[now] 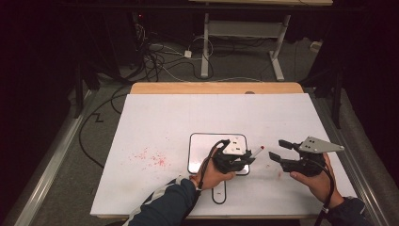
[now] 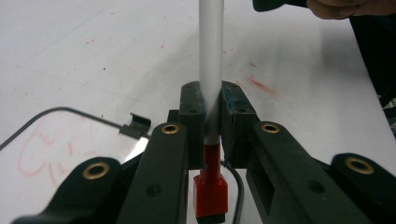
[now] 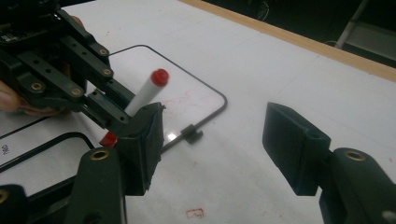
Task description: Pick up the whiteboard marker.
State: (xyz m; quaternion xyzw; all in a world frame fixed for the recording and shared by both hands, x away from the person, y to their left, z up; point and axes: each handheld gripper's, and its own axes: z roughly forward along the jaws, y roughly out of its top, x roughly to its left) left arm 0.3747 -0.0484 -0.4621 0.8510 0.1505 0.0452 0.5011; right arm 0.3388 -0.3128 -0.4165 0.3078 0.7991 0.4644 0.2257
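Two grippers at lower centre of the high view: left gripper [image 1: 248, 159] pinches a white marker [image 1: 258, 151] mid-barrel over the small whiteboard [image 1: 197, 146], red cap outward, probably offered for uncapping; right gripper [image 1: 277, 149] waits just beside it, jaws spread wide.

The marker [image 2: 211, 56] runs past the top edge of the left gripper view, so its far end is cut off. Between the closed jaws, part of its barrel is hidden. In the right gripper view, the right gripper's [image 3: 219, 140] near jaw hides the marker's lower end.
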